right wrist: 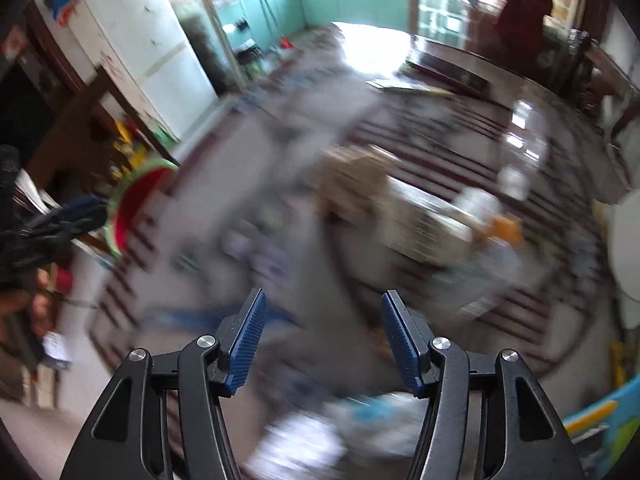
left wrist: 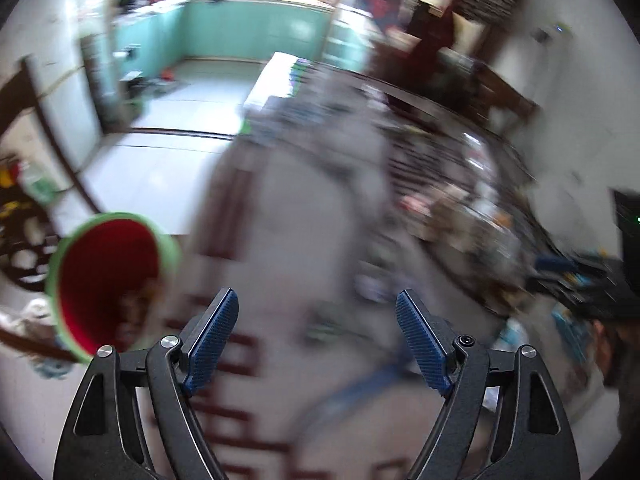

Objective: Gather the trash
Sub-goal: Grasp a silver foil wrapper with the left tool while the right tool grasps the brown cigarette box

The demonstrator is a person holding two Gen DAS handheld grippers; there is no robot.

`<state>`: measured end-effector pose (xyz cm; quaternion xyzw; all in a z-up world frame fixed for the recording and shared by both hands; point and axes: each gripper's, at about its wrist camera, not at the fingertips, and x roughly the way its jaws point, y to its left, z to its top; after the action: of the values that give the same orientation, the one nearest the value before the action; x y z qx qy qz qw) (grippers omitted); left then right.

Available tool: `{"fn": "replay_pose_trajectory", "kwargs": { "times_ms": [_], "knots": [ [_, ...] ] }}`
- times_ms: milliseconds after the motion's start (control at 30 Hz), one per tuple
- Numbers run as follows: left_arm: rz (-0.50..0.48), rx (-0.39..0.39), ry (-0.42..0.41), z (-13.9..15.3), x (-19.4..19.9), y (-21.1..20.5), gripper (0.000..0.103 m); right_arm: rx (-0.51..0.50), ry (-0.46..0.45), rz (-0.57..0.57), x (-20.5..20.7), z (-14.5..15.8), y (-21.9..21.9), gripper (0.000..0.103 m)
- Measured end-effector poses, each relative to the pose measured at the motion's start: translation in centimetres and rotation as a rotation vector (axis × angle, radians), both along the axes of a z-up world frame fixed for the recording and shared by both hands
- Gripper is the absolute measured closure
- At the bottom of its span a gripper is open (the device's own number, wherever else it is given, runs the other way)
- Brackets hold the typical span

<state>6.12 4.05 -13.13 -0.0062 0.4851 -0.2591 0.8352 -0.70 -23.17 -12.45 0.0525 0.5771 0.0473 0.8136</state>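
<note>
- Both sets of jaws spread, nothing in them: left gripper (left wrist: 316, 316), right gripper (right wrist: 322, 318).
- Everything's blurry, so we settle over the bench (right wrist: 460, 152) first, pick one scrap, then head for the bin (left wrist: 108, 280).

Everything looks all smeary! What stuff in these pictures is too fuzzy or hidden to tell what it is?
- Left wrist view: the things on the striped table are motion-blurred; no single item can be named.
- Left wrist view: the bottom of the red bin with a green rim is cut off by the open left gripper.
- Right wrist view: the pale and orange lumps are smeared, unidentifiable.
- Right wrist view: the white-blue scrap below the open right gripper is blurred.
</note>
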Motion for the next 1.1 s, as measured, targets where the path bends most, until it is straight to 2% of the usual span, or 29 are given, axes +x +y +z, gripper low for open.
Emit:
{"fn": "replay_pose_trajectory", "kwargs": {
  "times_ms": [133, 267, 400, 500, 567, 633, 667, 767, 867, 1100],
  "knots": [
    [-0.235, -0.019, 0.068, -0.9, -3.8, -6.0, 0.021, -0.024, 0.073, 0.003, -1.4, -2.2, -3.8, 0.045],
    [-0.477, -0.033, 0.142, -1.7, -8.3, -11.8, 0.02, -0.01, 0.129, 0.034, -1.5, -4.8, -5.7, 0.045],
    [-0.591, 0.019, 0.163, -2.9, -11.5, -16.1, 0.02, 0.002, 0.152, 0.057, -1.3, -6.2, -5.7, 0.045],
    [-0.592, 0.037, 0.193, -4.1, -11.8, -17.9, 0.02, 0.022, 0.15, 0.057, -1.1, -6.6, -6.1, 0.045],
    [-0.578, 0.047, 0.242, -5.2, -11.8, -18.8, 0.023, 0.031, 0.143, 0.055, -1.2, -6.6, -6.3, 0.045],
    [-0.569, 0.065, 0.262, -6.2, -11.8, -18.8, 0.048, 0.034, 0.134, 0.051, -1.3, -6.4, -6.6, 0.045],
    [-0.563, 0.075, 0.278, -6.7, -11.7, -18.8, 0.056, 0.035, 0.13, 0.048, -1.4, -6.2, -6.5, 0.045],
    [-0.52, 0.043, 0.303, -6.9, -11.2, -17.8, 0.059, 0.052, 0.113, 0.039, -1.6, -5.7, -6.9, 0.045],
    [-0.449, 0.068, 0.249, -6.0, -10.5, -16.1, 0.06, 0.078, 0.101, 0.027, -1.6, -5.5, -6.8, 0.045],
    [-0.241, 0.055, 0.191, -4.1, -6.7, -11.6, 0.059, 0.12, 0.132, 0.003, -0.9, -6.8, -6.6, 0.045]
  ]
}}
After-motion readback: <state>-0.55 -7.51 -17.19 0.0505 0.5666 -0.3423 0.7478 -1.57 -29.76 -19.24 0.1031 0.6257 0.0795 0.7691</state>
